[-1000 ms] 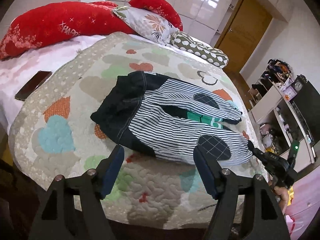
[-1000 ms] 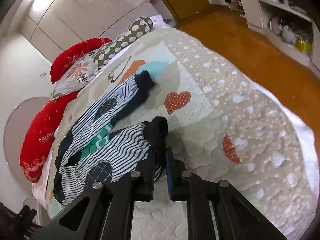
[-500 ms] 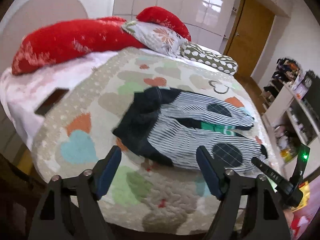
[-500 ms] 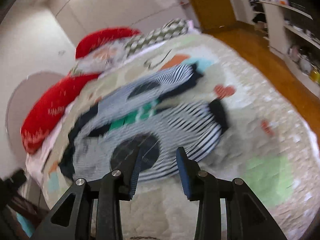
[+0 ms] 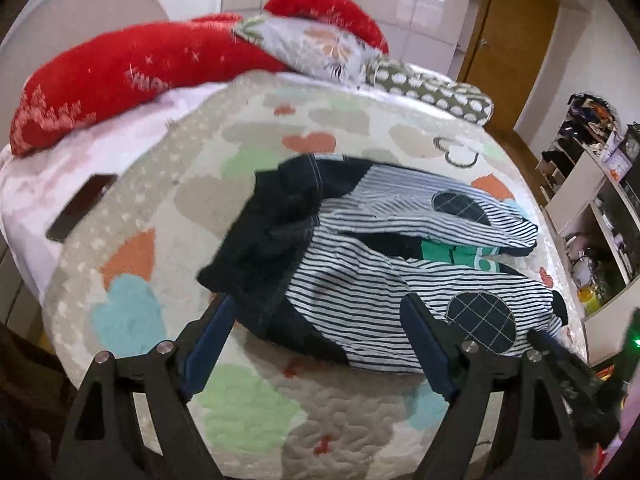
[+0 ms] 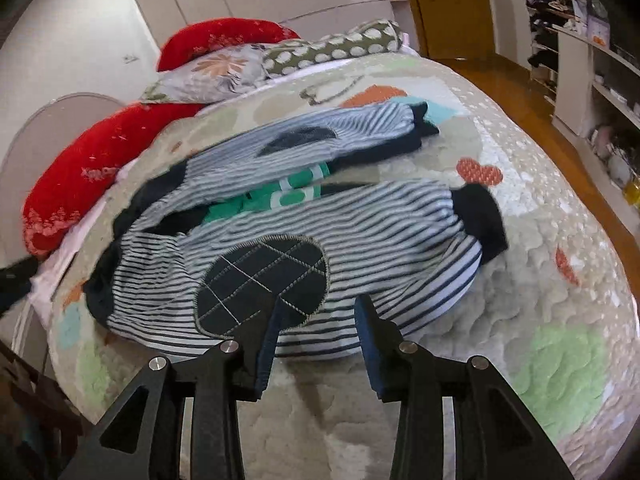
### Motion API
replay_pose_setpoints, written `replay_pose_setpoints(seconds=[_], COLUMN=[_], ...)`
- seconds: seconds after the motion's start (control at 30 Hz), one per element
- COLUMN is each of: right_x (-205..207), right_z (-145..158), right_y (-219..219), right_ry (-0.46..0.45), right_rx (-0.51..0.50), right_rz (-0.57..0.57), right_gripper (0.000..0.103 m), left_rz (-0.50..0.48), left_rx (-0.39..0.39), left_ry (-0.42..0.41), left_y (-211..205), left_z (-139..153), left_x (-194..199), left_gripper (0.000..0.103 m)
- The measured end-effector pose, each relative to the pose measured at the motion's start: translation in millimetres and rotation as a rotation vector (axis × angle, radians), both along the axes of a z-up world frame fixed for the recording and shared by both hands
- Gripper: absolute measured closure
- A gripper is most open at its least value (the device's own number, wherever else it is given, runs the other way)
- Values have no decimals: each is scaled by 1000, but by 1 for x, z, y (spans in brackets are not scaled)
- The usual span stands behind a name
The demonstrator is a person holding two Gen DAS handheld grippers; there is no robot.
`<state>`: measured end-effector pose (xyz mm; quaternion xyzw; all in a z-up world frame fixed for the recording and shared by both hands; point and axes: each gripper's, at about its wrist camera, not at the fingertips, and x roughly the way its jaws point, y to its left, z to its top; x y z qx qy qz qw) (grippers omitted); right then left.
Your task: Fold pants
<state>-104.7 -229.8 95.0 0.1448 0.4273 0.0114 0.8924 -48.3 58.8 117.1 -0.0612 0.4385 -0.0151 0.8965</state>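
2 grippers open, striped pants (image 6: 360, 232) w/ oval quilted patches (image 6: 260, 280)

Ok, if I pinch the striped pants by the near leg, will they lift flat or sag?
The navy-and-white striped knit pants already lie wrinkled on the quilted heart-pattern bedspread, so they will probably sag. They look thin, likely light. The quilted navy knee patch may stay somewhat flatter.

The striped cotton pants with dark waistband (image 5: 360, 280) lie on the quilted heart-patterned bedspread (image 5: 248, 412), legs side by side. Red plush pillows (image 5: 120, 80) lie behind them; a flat dark phone (image 5: 80, 208) lies left.
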Motion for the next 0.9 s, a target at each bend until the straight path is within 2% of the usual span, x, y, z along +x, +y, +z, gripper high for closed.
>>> replay_pose_setpoints(seconds=[0.07, 0.13, 0.2, 0.27, 0.33, 0.47, 0.57, 0.67, 0.9], right_x=[-3, -4, -2, 1, 12, 37, 51, 64, 91], right_z=[13, 26, 35, 39, 38, 27, 24, 30, 38], right_y=[-2, -4, -6, -11, -16, -30, -37, -41, -44], right_ry=[-51, -110, -170, -216, -195, -57, 3, 16, 43], right_rx=[-31, -60, -81, -92, -96, -58, -57, -96, -121], right_rz=[10, 27, 40, 41, 55, 104, 130, 148, 165], right_gripper=[62, 54, 40, 40, 40, 40, 40, 40, 40], left_rz=[6, 13, 25, 31, 34, 37, 41, 45, 25], left_rx=[11, 20, 25, 31, 52, 76, 91, 100, 69], left_ry=[13, 20, 25, 29, 39, 46, 46, 54, 79], left_y=[-6, -10, -12, -14, -14, -12, -10, -6, -1], left_z=[-4, -6, -7, -9, -12, -16, -18, -22, -29], left_x=[6, 12, 18, 23, 29, 40, 49, 56, 71], left_gripper=[19, 19, 19, 19, 19, 19, 19, 19, 19])
